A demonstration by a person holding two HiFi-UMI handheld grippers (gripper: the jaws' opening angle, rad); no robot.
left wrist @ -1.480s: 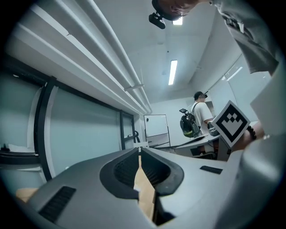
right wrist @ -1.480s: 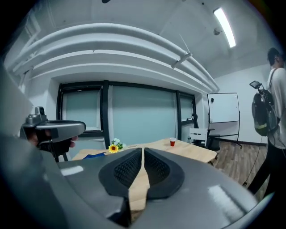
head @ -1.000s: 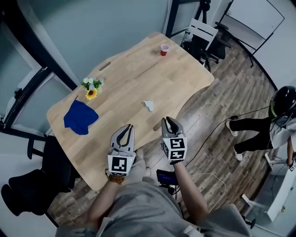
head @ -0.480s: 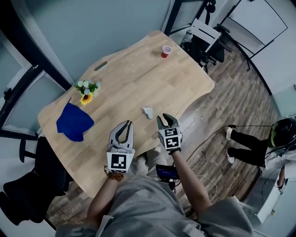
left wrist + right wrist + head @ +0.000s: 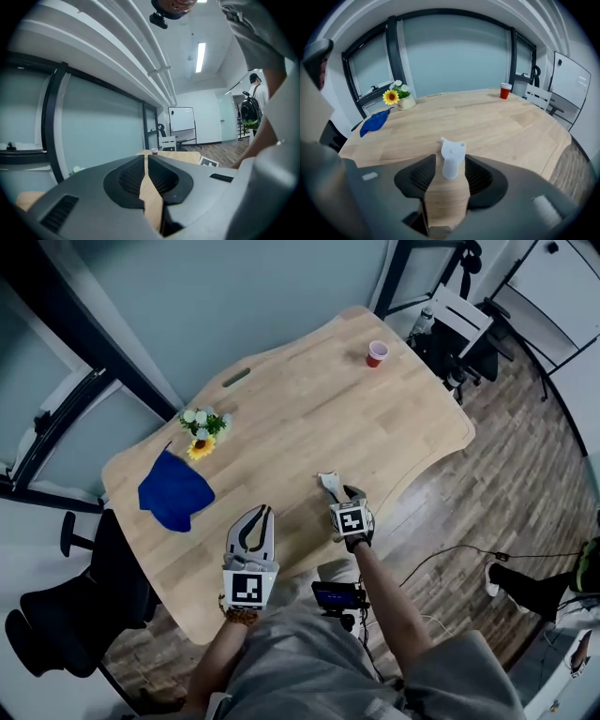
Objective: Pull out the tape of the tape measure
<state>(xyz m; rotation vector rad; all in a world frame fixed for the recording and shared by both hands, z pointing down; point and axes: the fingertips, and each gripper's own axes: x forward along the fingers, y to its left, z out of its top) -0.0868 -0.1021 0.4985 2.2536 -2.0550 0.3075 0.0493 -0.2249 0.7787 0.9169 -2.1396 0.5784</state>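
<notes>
A small white plastic tape measure (image 5: 327,484) lies on the wooden table (image 5: 309,418) near its front edge. In the right gripper view the tape measure (image 5: 452,158) reaches in between the two fingertips. My right gripper (image 5: 349,493) (image 5: 450,164) is right at it, and its jaws are opening, with the pads not pressing on it. My left gripper (image 5: 260,512) (image 5: 146,159) hovers over the table's front edge to the left, shut with nothing between its jaws.
A blue cloth (image 5: 175,493) and a small vase of flowers (image 5: 201,427) sit at the table's left. A red cup (image 5: 377,352) stands at the far right corner. A white chair (image 5: 459,310) is beyond it, a black chair (image 5: 56,615) at the near left.
My right gripper has moved forward over the table up to the white tape measure, and its jaws have spread. The left gripper has stayed near the front edge.
</notes>
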